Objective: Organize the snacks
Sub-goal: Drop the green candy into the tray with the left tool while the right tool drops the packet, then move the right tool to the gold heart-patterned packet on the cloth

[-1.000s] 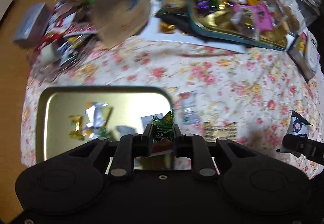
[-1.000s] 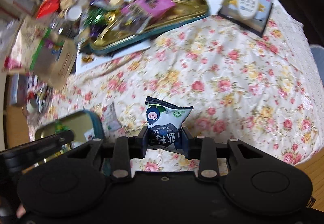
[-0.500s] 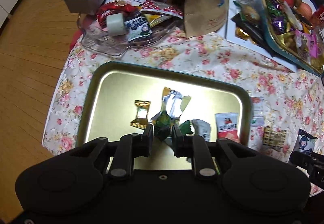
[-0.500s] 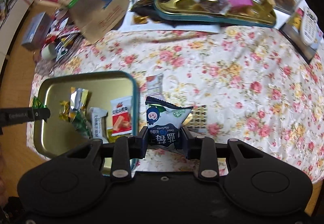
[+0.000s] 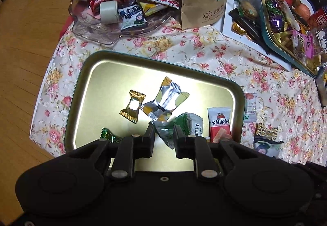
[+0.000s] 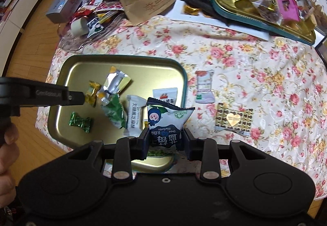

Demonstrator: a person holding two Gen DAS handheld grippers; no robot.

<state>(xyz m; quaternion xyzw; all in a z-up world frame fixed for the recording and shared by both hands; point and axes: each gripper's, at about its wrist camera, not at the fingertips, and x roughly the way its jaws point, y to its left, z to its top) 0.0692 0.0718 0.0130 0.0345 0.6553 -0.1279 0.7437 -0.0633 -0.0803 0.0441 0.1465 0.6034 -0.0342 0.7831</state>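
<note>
One green foil candy has dropped from the left tool, its jaws opening empty, into the gold metal tray; the right tool clamps a blue-white blueberry pouch, likely next in.

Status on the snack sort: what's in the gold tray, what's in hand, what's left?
Done: several wrapped snacks lie in the gold tray, including a small green candy. In hand: the left tongs are opening over the tray with nothing between them; the right tongs hold a blueberry packet at the tray's edge. Left: a white sachet and a heart-print packet on the floral cloth.
</note>
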